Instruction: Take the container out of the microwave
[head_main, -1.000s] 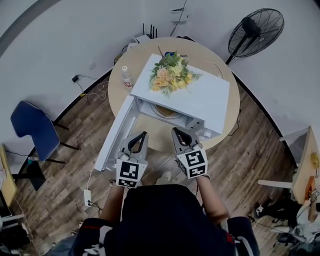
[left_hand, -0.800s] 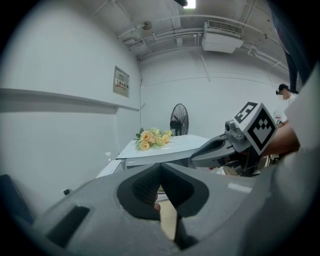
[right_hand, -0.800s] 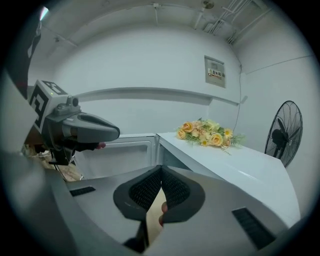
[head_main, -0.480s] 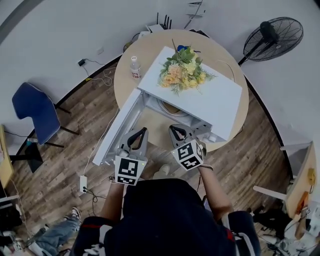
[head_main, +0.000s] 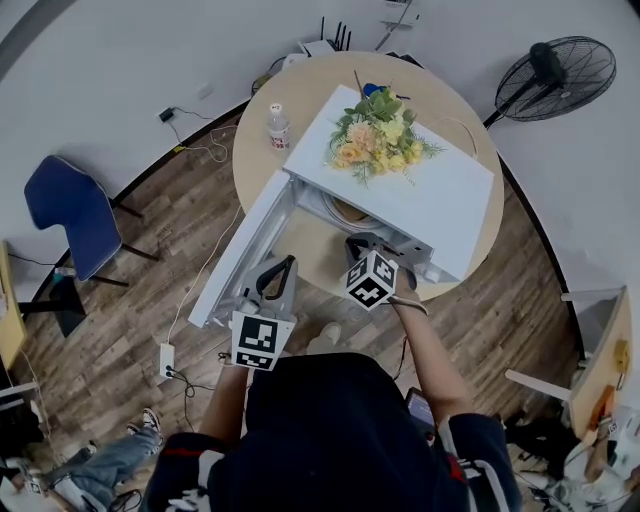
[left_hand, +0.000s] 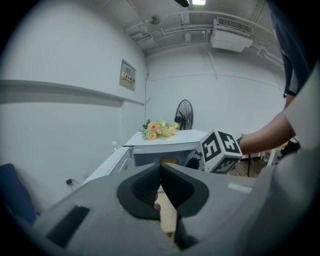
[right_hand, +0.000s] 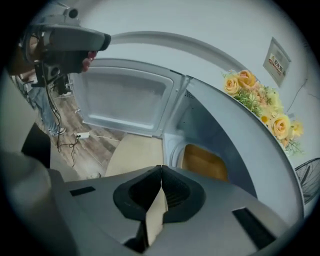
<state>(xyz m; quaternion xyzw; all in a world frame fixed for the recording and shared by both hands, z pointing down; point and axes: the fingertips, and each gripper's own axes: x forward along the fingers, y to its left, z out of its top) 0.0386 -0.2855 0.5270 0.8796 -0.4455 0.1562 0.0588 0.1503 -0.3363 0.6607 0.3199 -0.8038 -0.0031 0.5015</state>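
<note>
A white microwave (head_main: 440, 200) stands on the round table (head_main: 300, 100), its door (head_main: 240, 255) swung open to the left. Inside the cavity sits a tan container (right_hand: 202, 162), seen from above as a pale rim (head_main: 347, 211). My right gripper (head_main: 358, 243) is just in front of the opening and angled down; its jaws (right_hand: 161, 167) are shut with nothing between them. My left gripper (head_main: 288, 260) hangs beside the open door, lower left of the cavity. Its jaws (left_hand: 160, 165) are also shut and empty. The right gripper's marker cube (left_hand: 220, 150) shows in the left gripper view.
A bunch of yellow flowers (head_main: 378, 138) lies on the microwave's top. A small bottle (head_main: 279, 127) stands on the table at the left. A fan (head_main: 560, 72) stands at the back right, a blue chair (head_main: 65, 215) at the left, and a power strip (head_main: 167, 358) lies on the wooden floor.
My right gripper has dropped toward the microwave opening, rolled and tipped downward. The left gripper has sunk a little beside the door. Both stayed shut.
</note>
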